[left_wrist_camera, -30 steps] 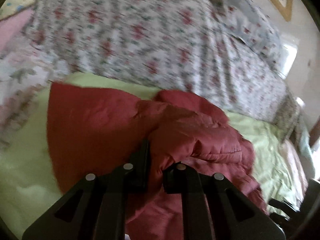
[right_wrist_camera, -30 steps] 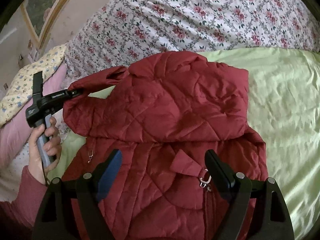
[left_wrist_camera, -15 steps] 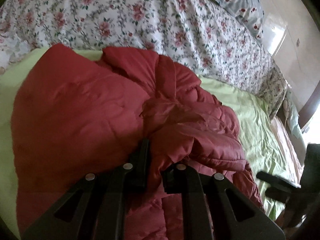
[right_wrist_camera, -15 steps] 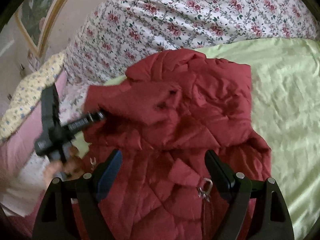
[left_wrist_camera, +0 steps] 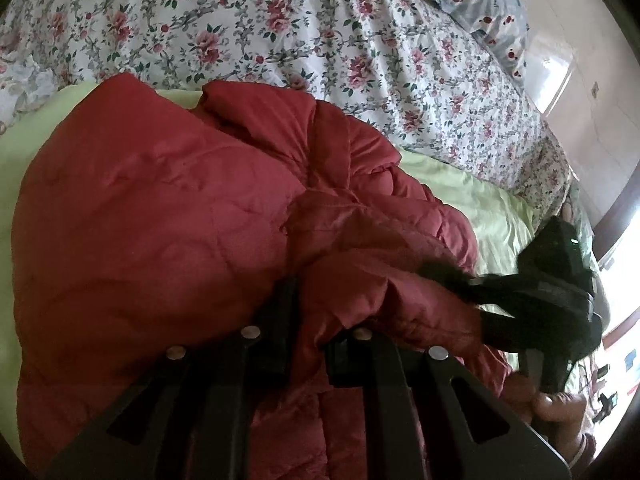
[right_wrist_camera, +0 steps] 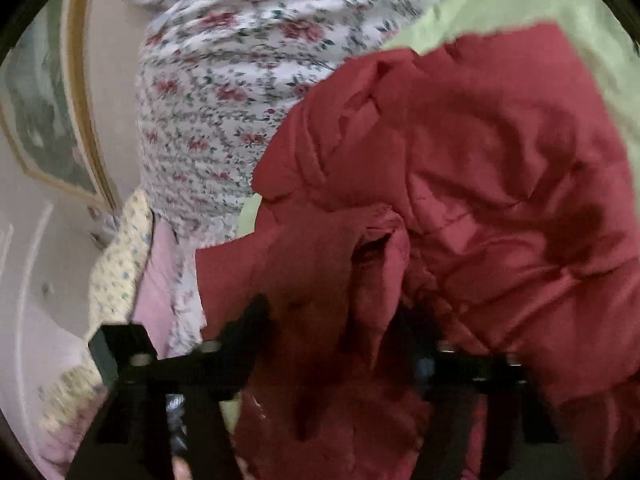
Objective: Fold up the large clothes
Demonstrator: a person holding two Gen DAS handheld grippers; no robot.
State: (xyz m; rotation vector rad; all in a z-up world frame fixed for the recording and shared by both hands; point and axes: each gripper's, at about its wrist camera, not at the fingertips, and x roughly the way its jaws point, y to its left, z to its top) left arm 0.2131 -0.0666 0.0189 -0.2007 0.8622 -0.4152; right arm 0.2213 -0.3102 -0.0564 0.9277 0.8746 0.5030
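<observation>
One red quilted jacket (left_wrist_camera: 160, 220) lies spread on a pale green sheet (left_wrist_camera: 492, 208) that covers the bed, and everything else is described by its place around that jacket. It is a puffy padded coat, bunched into thick rolls along its right side.

At the jacket's near edge, the left tool (left_wrist_camera: 308, 344) has its two dark fingers pressed close together, pinching a fold of the padded fabric. This looks like a sleeve or side panel, gripped so that it can be carried across the jacket's body as one fold.

Just beyond that bunched fold, on the jacket's right side, the right tool (left_wrist_camera: 476, 292) reaches in over the same roll of fabric. Seen from its own blurred camera, red cloth hangs between its fingers, which stand apart. Whether they are already squeezing the cloth cannot be told. Its place beside the left tool suggests a second hold on the same thick fold, since padding this bulky would likely slump if lifted from one point.

Behind the jacket, touching the green sheet's far edge, a white duvet (left_wrist_camera: 280, 32) printed with red roses is heaped. At the far right end of the heap sits a pale blue pillow (left_wrist_camera: 480, 4) with red spots. Left of the jacket in the right camera, a pink and yellow bedcover (right_wrist_camera: 132, 280) and a gold picture frame (right_wrist_camera: 80, 120) show.
</observation>
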